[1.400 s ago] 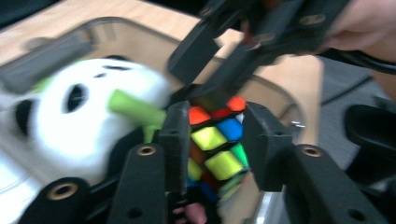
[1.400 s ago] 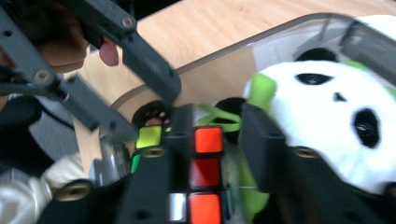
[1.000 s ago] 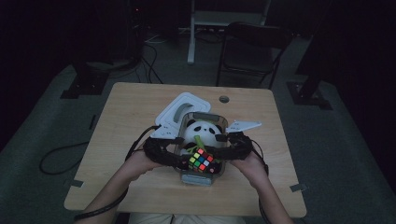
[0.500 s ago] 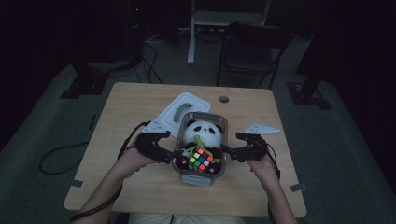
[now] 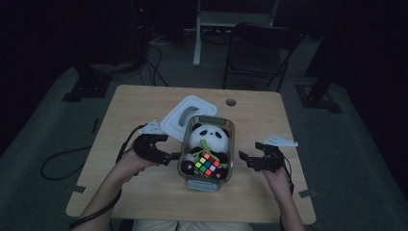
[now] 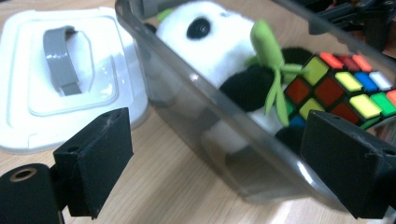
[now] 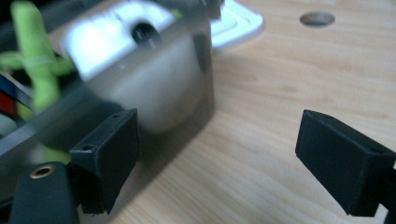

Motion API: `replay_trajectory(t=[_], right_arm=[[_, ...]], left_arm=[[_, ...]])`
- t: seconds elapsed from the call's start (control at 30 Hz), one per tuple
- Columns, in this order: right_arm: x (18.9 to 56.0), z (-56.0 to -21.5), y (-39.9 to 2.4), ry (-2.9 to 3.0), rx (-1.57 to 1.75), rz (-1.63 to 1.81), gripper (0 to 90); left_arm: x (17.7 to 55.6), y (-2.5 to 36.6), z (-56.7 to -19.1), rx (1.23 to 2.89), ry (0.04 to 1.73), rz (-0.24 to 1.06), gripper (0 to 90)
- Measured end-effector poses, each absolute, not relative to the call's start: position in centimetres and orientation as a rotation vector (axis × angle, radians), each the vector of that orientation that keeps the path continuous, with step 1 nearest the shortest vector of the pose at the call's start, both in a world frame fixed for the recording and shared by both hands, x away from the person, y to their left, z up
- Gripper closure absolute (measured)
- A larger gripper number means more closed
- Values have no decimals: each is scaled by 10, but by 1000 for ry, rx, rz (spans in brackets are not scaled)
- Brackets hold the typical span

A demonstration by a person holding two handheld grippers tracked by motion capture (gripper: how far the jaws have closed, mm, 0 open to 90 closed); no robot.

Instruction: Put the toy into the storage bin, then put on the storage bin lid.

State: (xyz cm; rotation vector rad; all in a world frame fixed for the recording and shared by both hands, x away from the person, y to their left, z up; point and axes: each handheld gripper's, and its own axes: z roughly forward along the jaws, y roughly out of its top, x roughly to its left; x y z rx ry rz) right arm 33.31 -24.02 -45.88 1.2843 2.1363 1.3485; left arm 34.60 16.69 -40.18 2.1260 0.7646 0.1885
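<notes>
A clear plastic bin (image 5: 230, 144) stands on the wooden table with a panda plush (image 5: 209, 134) and a colour cube (image 5: 208, 165) inside. My left gripper (image 5: 169, 156) sits at the bin's left wall, its jaws just opened wide with nothing pinched. In the left gripper view the gripper (image 6: 222, 140) faces the bin wall (image 6: 196, 107), with the panda (image 6: 205, 42) and cube (image 6: 345, 88) behind it. My right gripper (image 5: 245, 159) hovers a little off the bin's right side, its jaws just opened too. In the right gripper view the gripper (image 7: 222, 135) spans bare wood beside the bin (image 7: 154, 84).
The bin's white lid (image 5: 185, 115) with a grey handle lies behind and to the left of the bin, touching its far corner, also seen in the left gripper view (image 6: 70, 84). A cable hole (image 5: 231, 102) is near the table's far edge. A chair (image 5: 262, 48) stands beyond the table.
Both grippers were tight against the bin's sides a second ago. They have opened and drawn outward, the right one farther and lower. The bin stays in place.
</notes>
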Motion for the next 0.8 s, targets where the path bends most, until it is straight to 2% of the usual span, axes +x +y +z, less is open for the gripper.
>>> replay_trajectory(t=[0.4,0.8], right_arm=[[325,-504,-232,2235,1311,1296,137],[316,-513,-222,2246,1290,1328,137]], left_arm=[[359,178,-423,2129,829,178,99],[372,188,-433,2106,878,170,99]])
